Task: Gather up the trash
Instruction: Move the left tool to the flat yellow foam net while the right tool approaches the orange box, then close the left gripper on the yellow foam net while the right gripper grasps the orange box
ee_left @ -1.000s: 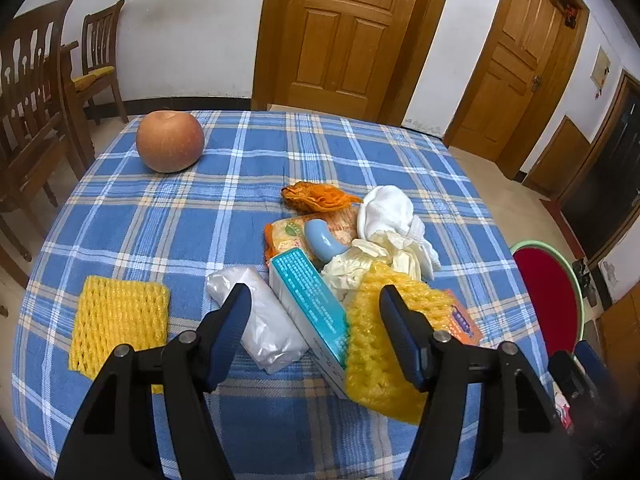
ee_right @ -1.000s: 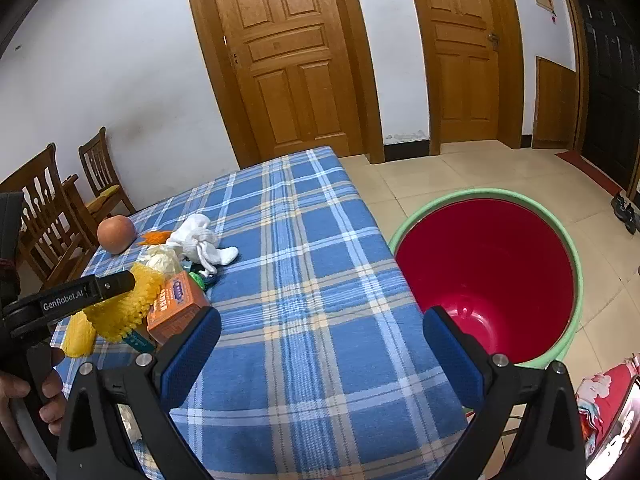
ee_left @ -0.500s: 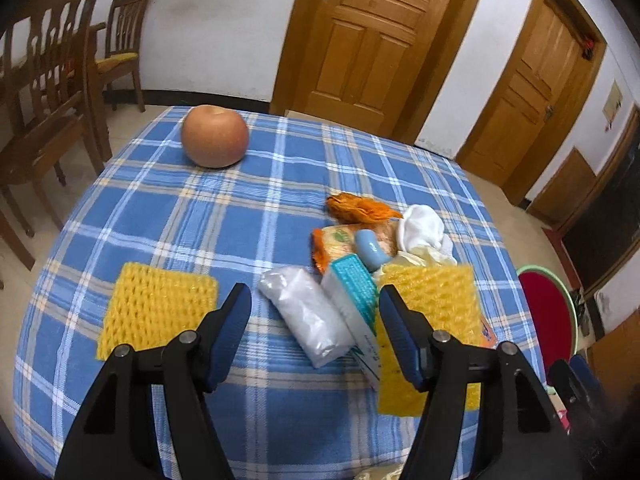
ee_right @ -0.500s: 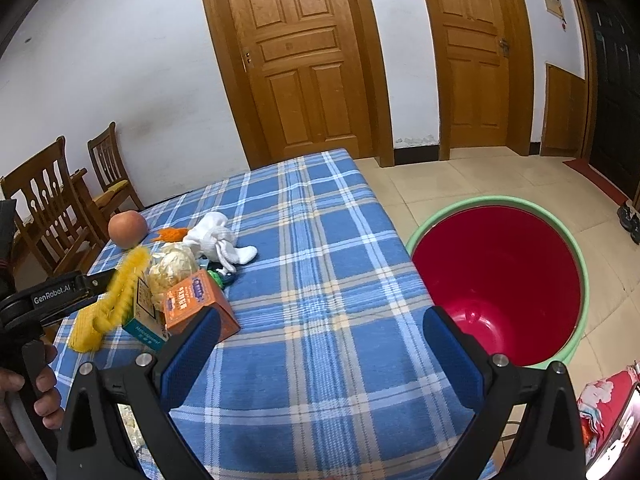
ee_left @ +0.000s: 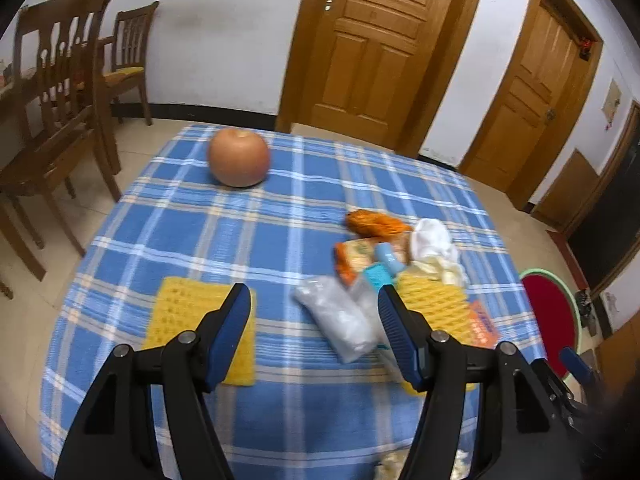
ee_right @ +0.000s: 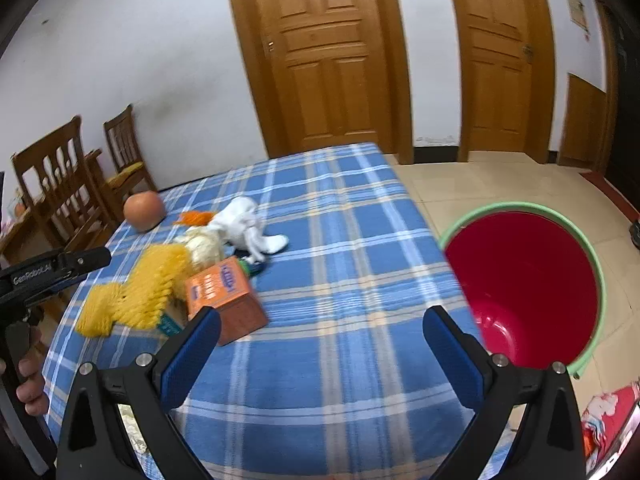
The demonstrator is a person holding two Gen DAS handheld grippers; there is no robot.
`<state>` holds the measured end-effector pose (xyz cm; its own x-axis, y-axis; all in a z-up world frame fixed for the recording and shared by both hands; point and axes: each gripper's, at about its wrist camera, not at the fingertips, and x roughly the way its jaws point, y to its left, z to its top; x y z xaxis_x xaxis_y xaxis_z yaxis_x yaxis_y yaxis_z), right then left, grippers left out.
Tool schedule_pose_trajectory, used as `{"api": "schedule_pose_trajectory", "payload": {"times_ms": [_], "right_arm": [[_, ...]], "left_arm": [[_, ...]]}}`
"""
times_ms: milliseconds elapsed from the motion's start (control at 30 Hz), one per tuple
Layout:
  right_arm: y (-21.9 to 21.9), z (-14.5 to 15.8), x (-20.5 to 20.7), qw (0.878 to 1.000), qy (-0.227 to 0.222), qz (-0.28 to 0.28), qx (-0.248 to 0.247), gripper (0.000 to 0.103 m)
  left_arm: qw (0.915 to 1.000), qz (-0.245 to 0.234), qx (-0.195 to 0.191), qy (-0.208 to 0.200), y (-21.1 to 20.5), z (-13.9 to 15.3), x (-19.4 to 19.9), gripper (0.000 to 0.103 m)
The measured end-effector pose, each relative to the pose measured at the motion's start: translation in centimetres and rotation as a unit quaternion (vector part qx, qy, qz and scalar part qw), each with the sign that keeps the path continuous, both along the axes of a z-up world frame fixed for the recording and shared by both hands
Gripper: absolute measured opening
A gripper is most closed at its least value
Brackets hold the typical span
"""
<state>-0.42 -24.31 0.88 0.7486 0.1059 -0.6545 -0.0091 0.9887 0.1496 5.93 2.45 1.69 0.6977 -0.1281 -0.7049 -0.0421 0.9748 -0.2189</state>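
A heap of trash lies on the blue plaid table (ee_left: 248,232): a clear plastic bag (ee_left: 340,322), a yellow foam net (ee_left: 434,304), an orange box (ee_right: 226,298), white tissue (ee_right: 244,226), orange peel (ee_left: 374,222) and a snack wrapper (ee_left: 354,258). A second yellow foam net (ee_left: 188,316) lies flat apart on the left. My left gripper (ee_left: 314,334) hovers open above the near table edge, nothing between its fingers. My right gripper (ee_right: 320,354) is open and empty over the table's right part. A red bucket (ee_right: 524,284) with a green rim stands on the floor to the right.
A large round orange-brown fruit (ee_left: 239,157) sits at the table's far side. Wooden chairs (ee_left: 60,112) stand to the left. Two wooden doors (ee_left: 372,52) fill the back wall. A person's hand (ee_right: 28,376) holds the left gripper's handle.
The left gripper pulled back and to the left, so the trash heap now sits further off and to the right. The right view swung slightly toward the table.
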Motion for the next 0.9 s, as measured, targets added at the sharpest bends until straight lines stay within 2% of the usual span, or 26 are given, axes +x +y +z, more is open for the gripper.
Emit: {"api": "schedule_pose_trajectory", "payload": {"times_ms": [300,633,833,900], "right_arm": [[3.0,-1.5,2.0,0.997,0.035,0.062,-0.009,0.103],[4.5,-2.4,4.3,0.994,0.058,0.092,-0.020,0.102],[4.8,-3.1,5.2,0.992,0.073,0.098,-0.010,0.088],[4.8,-3.4,5.3,0.992,0.077,0.100,-0.006,0.078]], "left_arm": [[0.9972,0.042,0.050,0.037,3.0,-2.2,-0.2,0.072],[0.9928,0.061,0.065,0.080,4.5,-5.6,0.7,0.072],[0.9913,0.064,0.086,0.076,4.5,-5.8,0.9,0.072],[0.9903,0.067,0.096,0.075,4.5,-5.9,1.0,0.072]]}}
